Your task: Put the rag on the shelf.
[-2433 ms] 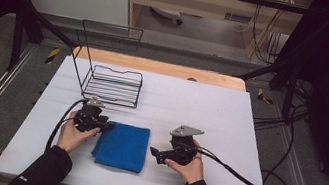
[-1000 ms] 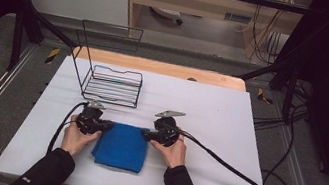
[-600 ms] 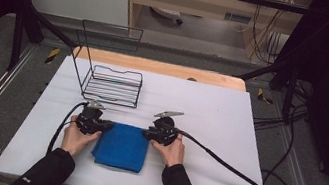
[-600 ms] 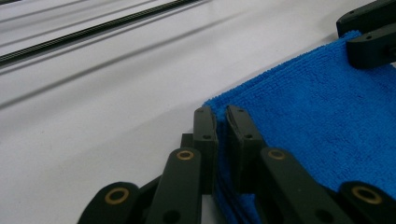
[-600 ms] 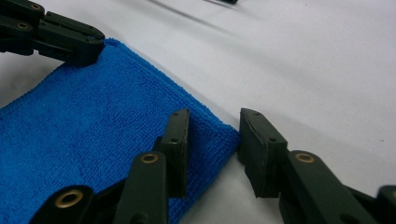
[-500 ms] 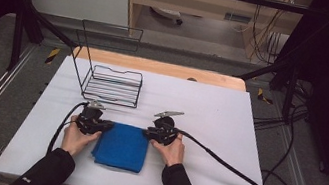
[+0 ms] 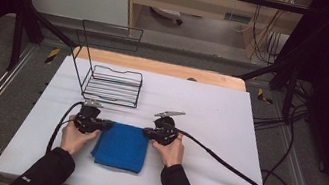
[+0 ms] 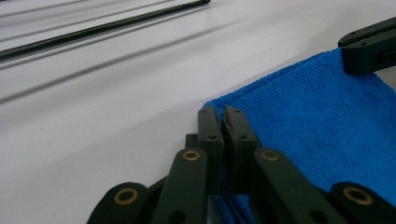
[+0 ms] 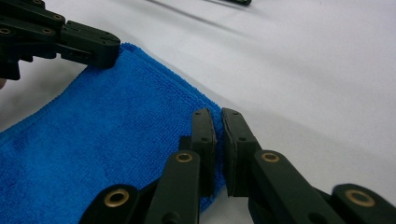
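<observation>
Folded blue cloth (image 7: pixel 121 146) lies flat on the white table (image 7: pixel 229 118), near the front edge, between the person's hands. Left gripper (image 7: pixel 102 124) clamped on the cloth's far left corner, right gripper (image 7: pixel 147 131) clamped on the far right corner – its jaws have just been closing, cloth edge pinched between them. Black wire rack (image 7: pixel 112 84) stands behind the cloth, apart from it – nothing in it
</observation>
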A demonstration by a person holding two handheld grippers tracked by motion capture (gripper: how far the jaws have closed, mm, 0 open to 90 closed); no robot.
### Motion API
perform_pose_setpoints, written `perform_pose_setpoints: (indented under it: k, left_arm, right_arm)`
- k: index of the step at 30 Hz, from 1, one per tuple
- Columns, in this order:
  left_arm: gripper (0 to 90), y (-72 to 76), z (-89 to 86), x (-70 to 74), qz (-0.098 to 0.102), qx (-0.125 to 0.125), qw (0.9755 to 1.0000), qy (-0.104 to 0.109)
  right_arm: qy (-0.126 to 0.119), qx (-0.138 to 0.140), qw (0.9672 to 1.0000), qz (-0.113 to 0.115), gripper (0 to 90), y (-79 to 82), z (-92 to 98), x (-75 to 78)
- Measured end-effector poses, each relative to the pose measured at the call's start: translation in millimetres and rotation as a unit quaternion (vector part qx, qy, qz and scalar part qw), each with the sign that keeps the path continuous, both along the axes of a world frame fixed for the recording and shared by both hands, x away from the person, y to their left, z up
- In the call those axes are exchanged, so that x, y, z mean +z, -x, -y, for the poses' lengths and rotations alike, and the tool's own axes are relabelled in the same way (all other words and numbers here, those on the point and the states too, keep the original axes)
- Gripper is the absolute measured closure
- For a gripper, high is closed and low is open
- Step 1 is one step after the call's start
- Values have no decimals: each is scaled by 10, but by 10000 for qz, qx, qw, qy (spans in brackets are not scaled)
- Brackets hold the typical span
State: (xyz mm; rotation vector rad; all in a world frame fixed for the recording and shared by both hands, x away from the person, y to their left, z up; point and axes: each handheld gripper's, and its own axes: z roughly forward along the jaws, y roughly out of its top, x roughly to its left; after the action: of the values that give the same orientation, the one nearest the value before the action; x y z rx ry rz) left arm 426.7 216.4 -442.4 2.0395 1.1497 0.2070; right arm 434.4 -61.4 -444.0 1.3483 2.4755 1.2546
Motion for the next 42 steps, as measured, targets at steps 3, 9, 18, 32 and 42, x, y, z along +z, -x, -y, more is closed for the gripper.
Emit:
perform_pose_setpoints:
  k: [3,9,18,32,42]
  left_arm:
    - [865,35,-26,54,110,12,9999,114]
    - [865,142,-72,153,376,14,9990,230]
    - [864,294,-142,309,718,-6,9965,422]
    - [864,450,-168,520,1144,-9,9916,600]
    - [864,517,-206,644,1443,30,9868,739]
  right_arm:
    - [-72,33,9999,127,851,30,13,59]
    - [-224,74,9990,370,852,115,26,163]
    - [-464,199,9964,688,851,228,49,298]
    - [-747,313,9902,1136,853,339,103,515]
    - [-816,396,9854,1444,855,380,98,675]
